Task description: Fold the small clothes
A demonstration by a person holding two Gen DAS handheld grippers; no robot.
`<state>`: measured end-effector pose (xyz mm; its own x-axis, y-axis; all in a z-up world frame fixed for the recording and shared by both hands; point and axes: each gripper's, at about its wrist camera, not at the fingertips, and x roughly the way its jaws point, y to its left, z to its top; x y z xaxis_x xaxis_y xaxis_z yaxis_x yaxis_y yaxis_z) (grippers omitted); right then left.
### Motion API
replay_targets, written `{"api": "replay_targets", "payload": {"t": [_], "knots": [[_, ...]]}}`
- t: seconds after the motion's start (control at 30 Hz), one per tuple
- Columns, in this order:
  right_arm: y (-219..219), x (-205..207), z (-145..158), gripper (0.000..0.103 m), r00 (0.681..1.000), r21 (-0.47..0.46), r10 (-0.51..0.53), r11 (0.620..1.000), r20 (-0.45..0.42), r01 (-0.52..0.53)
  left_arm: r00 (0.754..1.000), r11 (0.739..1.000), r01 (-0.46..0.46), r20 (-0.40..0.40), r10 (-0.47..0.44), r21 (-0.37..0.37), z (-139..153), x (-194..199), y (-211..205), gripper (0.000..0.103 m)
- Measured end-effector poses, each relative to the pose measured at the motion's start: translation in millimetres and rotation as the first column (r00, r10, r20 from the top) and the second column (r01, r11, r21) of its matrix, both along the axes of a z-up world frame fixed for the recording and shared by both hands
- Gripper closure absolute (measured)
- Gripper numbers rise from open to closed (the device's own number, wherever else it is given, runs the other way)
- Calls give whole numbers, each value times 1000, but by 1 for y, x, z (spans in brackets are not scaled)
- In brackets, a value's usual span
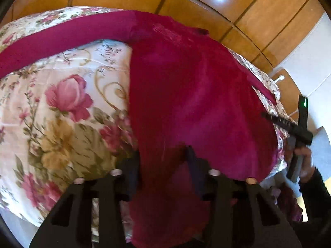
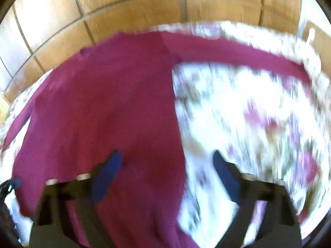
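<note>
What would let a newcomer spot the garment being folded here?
Start at the floral bedspread, printed with pink roses, lying in front of the wood panelling. Spread flat on it is the magenta long-sleeved top, with one sleeve stretched straight along the bedspread's far edge. It is the only plain, single-coloured cloth there; everything around it is patterned.

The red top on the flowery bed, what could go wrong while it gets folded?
The red top has one long sleeve stretched far across the flowery bedspread, so it might drag and wrinkle. Cloth lies between the left gripper's jaws, and a pull could bunch the body. The right gripper straddles the top's edge, and may pinch bedspread too.
</note>
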<state>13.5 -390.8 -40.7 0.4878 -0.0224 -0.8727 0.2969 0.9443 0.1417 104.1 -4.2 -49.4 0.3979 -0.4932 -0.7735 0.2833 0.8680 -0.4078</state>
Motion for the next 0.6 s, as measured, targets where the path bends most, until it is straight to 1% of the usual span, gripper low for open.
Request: {"api": "replay_targets", "payload": {"t": [0.03, 0.07, 0.1, 0.13, 0.2, 0.27, 0.33, 0.37, 0.4, 0.43, 0.47, 0.5, 0.53, 0.57, 0.6], "knots": [[1, -12, -4, 50, 1000, 34, 15, 999, -19, -15, 1000, 1000, 1, 6, -1, 9, 1, -2, -2, 85], [2, -18, -5, 58, 999, 45, 27, 999, -18, -26, 1000, 1000, 3, 9, -3, 11, 2, -5, -4, 89], [7, -30, -4, 79, 998, 61, 60, 996, -15, -59, 1000, 1000, -1, 13, 1, 6, 3, -5, -4, 91], [11, -35, -2, 91, 996, 72, 85, 994, -18, -83, 1000, 1000, -1, 14, 1, 1, 6, -7, -6, 91], [20, -44, 7, 93, 992, 51, 121, 991, -23, -120, 1000, 1000, -1, 18, 2, -17, 14, -12, -3, 91], [20, -51, 19, 93, 992, 46, 125, 991, -5, -125, 1000, 1000, -1, 19, 2, -21, 20, -19, -3, 91], [14, -57, 27, 93, 993, 58, 116, 992, 11, -116, 1000, 999, 0, 16, -1, 39, 19, -21, 0, 91], [13, -58, 23, 93, 993, 46, 120, 992, -10, -120, 1000, 998, 3, 3, -3, 58, 14, -21, 0, 91], [12, -59, 15, 93, 991, 43, 127, 991, -39, -125, 999, 997, 19, -31, -16, 69, 7, -20, -2, 90], [14, -60, 6, 93, 989, 34, 133, 991, -70, -131, 998, 996, 30, -50, -26, 78, 5, -23, 1, 88], [17, -60, -3, 93, 985, 10, 143, 990, -93, -142, 998, 995, 48, -53, -43, 92, 5, -24, 0, 81], [17, -60, -4, 93, 986, 3, 145, 989, -85, -145, 998, 994, 56, -42, -52, 98, 8, -26, 0, 78], [17, -60, -4, 92, 987, 9, 137, 991, -80, -136, 998, 994, 53, -27, -50, 101, 13, -26, 2, 69], [16, -60, -4, 91, 989, 22, 127, 992, -79, -126, 999, 995, 39, -8, -38, 94, 17, -25, 5, 67], [15, -59, -3, 89, 989, 39, 126, 992, -78, -123, 1000, 997, 13, 19, -14, 76, 25, -22, 10, 67]]}}
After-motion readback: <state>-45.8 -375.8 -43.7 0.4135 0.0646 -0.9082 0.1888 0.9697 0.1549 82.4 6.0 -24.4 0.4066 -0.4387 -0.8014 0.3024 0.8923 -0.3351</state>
